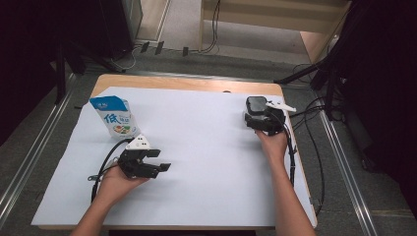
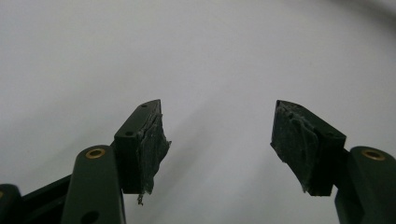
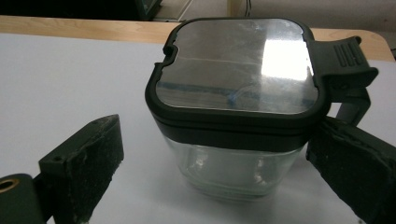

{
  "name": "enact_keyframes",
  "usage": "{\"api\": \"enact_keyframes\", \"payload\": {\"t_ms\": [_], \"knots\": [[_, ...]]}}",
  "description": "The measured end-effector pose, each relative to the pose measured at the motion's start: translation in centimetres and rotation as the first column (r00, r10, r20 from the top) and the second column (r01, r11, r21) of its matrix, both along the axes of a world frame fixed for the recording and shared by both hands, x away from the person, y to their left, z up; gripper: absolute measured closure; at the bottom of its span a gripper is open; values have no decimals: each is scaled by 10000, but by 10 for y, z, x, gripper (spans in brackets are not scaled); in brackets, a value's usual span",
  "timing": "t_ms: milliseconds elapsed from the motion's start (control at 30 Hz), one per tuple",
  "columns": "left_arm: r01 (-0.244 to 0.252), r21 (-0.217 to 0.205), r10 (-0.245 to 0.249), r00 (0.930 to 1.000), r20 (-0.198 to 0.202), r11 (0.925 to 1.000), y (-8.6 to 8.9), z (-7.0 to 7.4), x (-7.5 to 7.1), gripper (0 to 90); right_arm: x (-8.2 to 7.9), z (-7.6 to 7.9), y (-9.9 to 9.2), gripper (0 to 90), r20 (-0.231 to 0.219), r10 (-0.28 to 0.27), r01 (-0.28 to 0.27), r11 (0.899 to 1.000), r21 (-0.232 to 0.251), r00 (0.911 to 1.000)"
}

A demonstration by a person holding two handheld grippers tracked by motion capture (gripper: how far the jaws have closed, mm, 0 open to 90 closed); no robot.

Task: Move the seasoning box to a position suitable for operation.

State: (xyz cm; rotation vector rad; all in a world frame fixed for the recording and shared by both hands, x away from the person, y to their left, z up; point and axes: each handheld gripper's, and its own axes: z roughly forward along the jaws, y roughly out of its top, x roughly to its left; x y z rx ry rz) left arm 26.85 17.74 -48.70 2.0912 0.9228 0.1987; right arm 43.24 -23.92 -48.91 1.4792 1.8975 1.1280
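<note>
Since the right gripper [image 3: 219, 163] brackets the lidded jar [image 3: 238, 107] with jaws released, closing off-centre could tip it; left gripper [image 2: 217, 140] gapes, holding nothing.

The blue-and-white stand-up pouch [image 1: 114, 116] on the tabletop [image 1: 206, 147] carries one large blue Chinese character, "低", on its white front. A small white logo sits on its blue top band, and the smaller print below is too small to read.

Left gripper [image 1: 158, 166] held low in left hand [image 1: 117, 183], fingers [image 2: 148, 140] apart. Right gripper [image 3: 219, 186] w/ fingers wide, forearm stretched fwd.
</note>
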Motion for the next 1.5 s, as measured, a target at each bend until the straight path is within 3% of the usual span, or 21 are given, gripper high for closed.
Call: {"api": "enact_keyframes", "payload": {"t_ms": [367, 733, 867, 1067, 1367, 1500], "knots": [[-384, -86, 383, 9992, -90, 9992, 7, -3, -13, 348, 21, -11, 2, 95, -271, -294, 295, 9996, 3, 9992], [-857, 69, 858, 9962, -143, 9963, 17, -6, -24, 348, 37, -19, 7, 90, -204, -576, 578, 9983, 72, 9981], [-954, -132, 951, 9953, -162, 9954, 22, -5, -26, 352, 37, -21, 10, 109, -57, -670, 669, 9976, -189, 9977], [-973, -73, 972, 9951, -185, 9952, 25, -5, -23, 354, 34, -19, 10, 140, 179, -569, 577, 9971, -501, 9982], [-863, 32, 864, 9960, -237, 9963, 22, -6, -21, 356, 28, -11, 17, 154, 190, -142, 149, 9991, -405, 9997], [-837, -136, 832, 9959, -352, 9964, 22, -5, -19, 359, 21, -5, 23, 155, 225, -36, 45, 9992, -401, 9997]]}}
